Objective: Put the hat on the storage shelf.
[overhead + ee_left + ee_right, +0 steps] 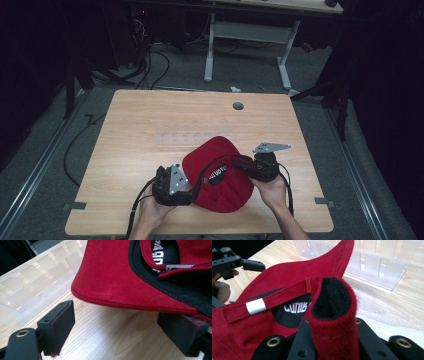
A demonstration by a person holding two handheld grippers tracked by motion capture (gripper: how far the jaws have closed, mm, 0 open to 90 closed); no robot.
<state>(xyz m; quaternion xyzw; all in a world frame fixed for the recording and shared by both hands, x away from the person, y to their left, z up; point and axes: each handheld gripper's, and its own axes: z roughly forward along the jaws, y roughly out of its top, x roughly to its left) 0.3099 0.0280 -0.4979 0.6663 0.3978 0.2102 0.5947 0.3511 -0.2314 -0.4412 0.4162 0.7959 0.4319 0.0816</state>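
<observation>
A red cap (220, 176) lies upside down on the wooden table (150, 125), its black lining and a white-lettered label showing. My right gripper (241, 167) is at its right side, shut on a folded bit of the cap's red edge (332, 322), which stands up between the jaws. My left gripper (192, 192) sits at the cap's near left, open. In the left gripper view the cap's brim (112, 280) hangs just beyond the two spread jaws, and the right jaw sits under the cap's edge. The left gripper (249, 265) also shows beyond the cap in the right gripper view.
A clear acrylic slotted rack (192, 136) lies on the table just behind the cap; it is near the brim (37, 277) and to the right (377, 262). A round cable hole (238, 106) sits near the far edge. Another desk (250, 30) stands behind.
</observation>
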